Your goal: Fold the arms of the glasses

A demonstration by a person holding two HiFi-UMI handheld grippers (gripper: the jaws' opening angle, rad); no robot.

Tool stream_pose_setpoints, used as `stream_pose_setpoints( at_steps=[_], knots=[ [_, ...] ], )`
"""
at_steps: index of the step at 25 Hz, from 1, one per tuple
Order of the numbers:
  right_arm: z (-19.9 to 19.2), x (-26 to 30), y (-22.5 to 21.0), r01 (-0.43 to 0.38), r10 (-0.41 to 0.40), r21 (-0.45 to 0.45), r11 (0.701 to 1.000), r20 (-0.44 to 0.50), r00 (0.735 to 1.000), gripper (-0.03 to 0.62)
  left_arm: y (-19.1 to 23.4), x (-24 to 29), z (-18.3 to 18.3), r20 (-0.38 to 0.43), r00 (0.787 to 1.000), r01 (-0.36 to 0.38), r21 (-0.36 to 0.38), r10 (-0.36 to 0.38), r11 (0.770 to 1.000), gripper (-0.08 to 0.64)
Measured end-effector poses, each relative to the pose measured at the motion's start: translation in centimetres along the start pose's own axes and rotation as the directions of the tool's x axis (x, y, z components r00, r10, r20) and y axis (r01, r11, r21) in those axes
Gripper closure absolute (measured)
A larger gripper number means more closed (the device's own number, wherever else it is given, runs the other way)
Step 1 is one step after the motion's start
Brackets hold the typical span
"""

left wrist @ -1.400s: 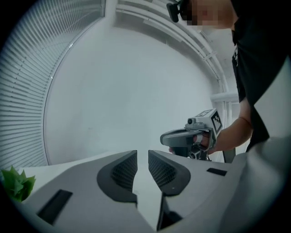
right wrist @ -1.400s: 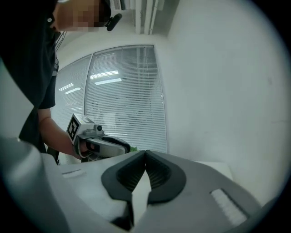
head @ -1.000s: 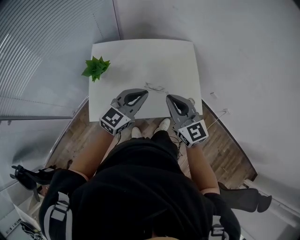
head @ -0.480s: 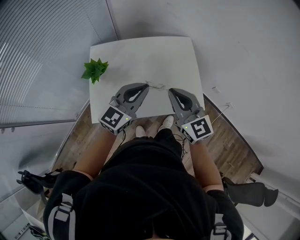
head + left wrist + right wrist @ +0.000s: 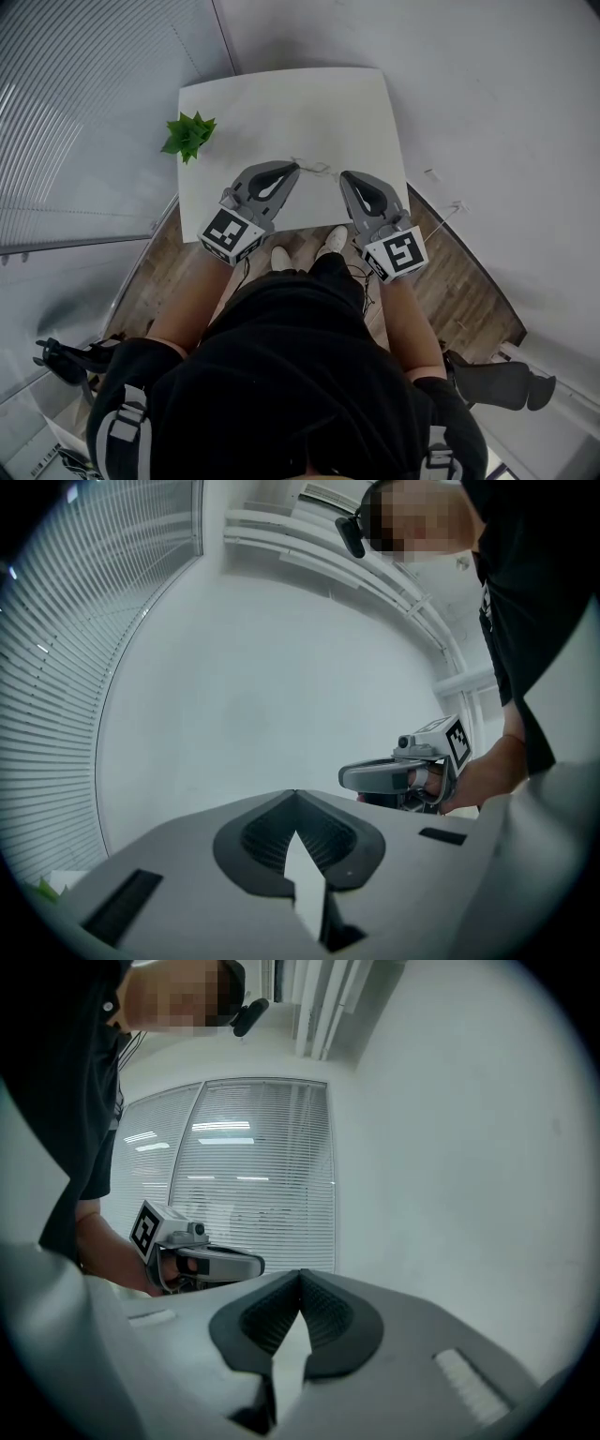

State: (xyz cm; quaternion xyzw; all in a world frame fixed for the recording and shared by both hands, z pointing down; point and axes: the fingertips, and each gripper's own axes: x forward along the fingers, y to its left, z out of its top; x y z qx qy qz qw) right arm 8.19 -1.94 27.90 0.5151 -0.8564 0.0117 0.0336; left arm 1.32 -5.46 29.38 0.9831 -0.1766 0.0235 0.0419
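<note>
A pair of thin wire-framed glasses (image 5: 316, 170) lies on the white table (image 5: 281, 108), near its front edge; it is too small to tell how its arms stand. My left gripper (image 5: 294, 168) is shut with nothing in it, its tip just left of the glasses. My right gripper (image 5: 344, 176) is also shut and empty, its tip just right of them. In the left gripper view the jaws (image 5: 295, 793) meet in a point, with the right gripper (image 5: 398, 775) beyond. The right gripper view shows its own shut jaws (image 5: 301, 1272) and the left gripper (image 5: 202, 1262).
A small green plant (image 5: 190, 136) stands at the table's left edge. The person's shoes (image 5: 328, 247) are on the wooden floor just under the table's front edge. Window blinds run along the left, a plain wall behind and to the right.
The head view has shifted a little. Both grippers stay shut and sit slightly further over the table's front edge, on either side of the glasses.
</note>
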Motion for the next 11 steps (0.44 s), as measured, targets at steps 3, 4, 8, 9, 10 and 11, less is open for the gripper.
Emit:
stream_pose_setpoints(
  at_steps=[3,4,8,9,10,11],
  knots=[
    [0.02,0.07,0.27,0.000,0.000,0.000,1.000,-0.001,1.000,0.583,0.05,-0.27,0.00,0.003,1.000,-0.002,-0.003,0.002,1.000,0.551],
    [0.02,0.10,0.37,-0.002,0.002,0.000,1.000,-0.002,1.000,0.581,0.03,-0.35,0.01,0.003,1.000,-0.003,-0.003,0.003,1.000,0.551],
    [-0.14,0.08,0.69,-0.006,0.006,0.002,1.000,-0.005,1.000,0.583,-0.17,-0.58,-0.01,0.003,1.000,-0.003,-0.002,0.003,1.000,0.551],
    [-0.18,0.07,0.78,-0.007,0.007,0.004,1.000,-0.005,1.000,0.583,-0.19,-0.68,-0.03,0.003,1.000,-0.003,-0.002,0.003,1.000,0.551],
    [-0.23,0.07,0.86,-0.008,0.008,0.007,1.000,-0.006,1.000,0.583,-0.21,-0.77,-0.06,0.004,1.000,-0.004,-0.002,0.004,1.000,0.551],
    [-0.27,0.07,0.94,-0.009,0.009,0.010,1.000,-0.006,1.000,0.583,-0.22,-0.87,-0.09,0.004,1.000,-0.005,-0.002,0.005,1.000,0.551]
  ],
)
